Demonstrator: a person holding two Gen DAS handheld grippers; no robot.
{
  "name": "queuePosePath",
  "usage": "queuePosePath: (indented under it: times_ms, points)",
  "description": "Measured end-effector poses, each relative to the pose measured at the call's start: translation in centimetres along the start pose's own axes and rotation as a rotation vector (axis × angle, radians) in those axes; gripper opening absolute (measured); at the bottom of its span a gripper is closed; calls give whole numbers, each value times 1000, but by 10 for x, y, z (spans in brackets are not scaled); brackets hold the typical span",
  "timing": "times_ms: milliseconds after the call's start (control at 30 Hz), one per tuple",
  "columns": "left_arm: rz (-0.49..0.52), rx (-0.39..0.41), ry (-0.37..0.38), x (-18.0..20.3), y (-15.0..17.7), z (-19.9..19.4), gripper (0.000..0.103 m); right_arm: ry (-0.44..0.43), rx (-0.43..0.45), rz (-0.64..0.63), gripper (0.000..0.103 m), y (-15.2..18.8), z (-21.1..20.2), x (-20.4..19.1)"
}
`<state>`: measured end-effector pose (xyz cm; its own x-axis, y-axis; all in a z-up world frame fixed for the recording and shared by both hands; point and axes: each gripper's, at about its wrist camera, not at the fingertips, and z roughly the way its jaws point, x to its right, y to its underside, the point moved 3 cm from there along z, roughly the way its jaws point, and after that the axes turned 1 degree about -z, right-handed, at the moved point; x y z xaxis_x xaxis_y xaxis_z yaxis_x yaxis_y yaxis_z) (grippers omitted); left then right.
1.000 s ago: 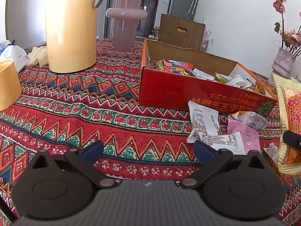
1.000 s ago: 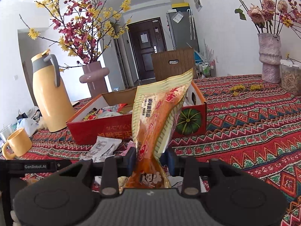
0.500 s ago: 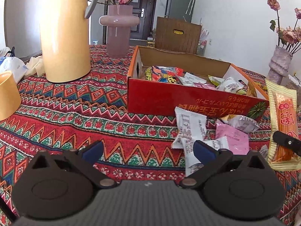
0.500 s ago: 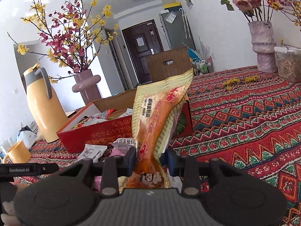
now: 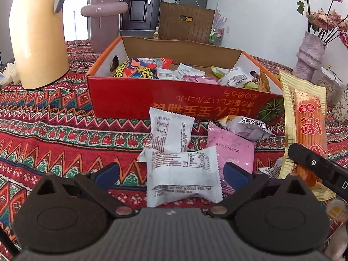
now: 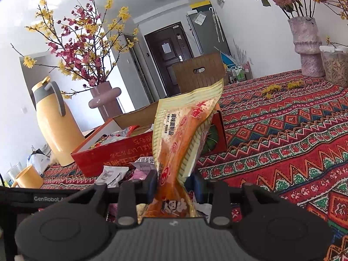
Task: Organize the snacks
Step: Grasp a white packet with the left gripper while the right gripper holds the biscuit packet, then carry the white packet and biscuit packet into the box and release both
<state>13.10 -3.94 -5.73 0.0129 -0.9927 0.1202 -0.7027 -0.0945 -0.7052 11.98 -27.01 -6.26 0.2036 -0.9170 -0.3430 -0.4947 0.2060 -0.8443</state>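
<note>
Snacks partly boxed: several packets in the red cardboard box (image 5: pixel 134 100), white wrapped snacks (image 5: pixel 182 174) and a pink packet (image 5: pixel 232 143) loose on the worktop (image 5: pixel 54 134), left hand-held gripper (image 5: pixel 171 171) spread empty around one, right hand-held gripper (image 6: pixel 175 184) clamping orange snack bag (image 6: pixel 184 130).

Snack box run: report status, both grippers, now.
Right gripper shut on orange snack packet. Left gripper open, straddling white packet. Red box ahead, loose packets between.
</note>
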Motion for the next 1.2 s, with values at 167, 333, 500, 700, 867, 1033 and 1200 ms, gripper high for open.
queuePosePath:
  times_ms: [167,333,500,700,867,1033,1200]
  points:
    - [8,-15,-10,8,2,7,103,-10,-2,3,33,1,0,0]
    - [13,-13,-8,9,3,8,96,-17,-3,5,33,1,0,0]
    - [24,-15,23,11,4,5,74,-18,-4,6,33,1,1,0]
    - [23,-9,51,9,6,0,64,-16,-4,6,33,1,0,0]
    - [26,-10,62,8,7,-4,62,-16,-3,6,33,1,0,0]
    - [29,8,72,7,6,-10,62,-16,-3,6,33,1,0,1]
    - [30,36,76,5,1,-19,62,-14,6,6,33,0,-1,1]
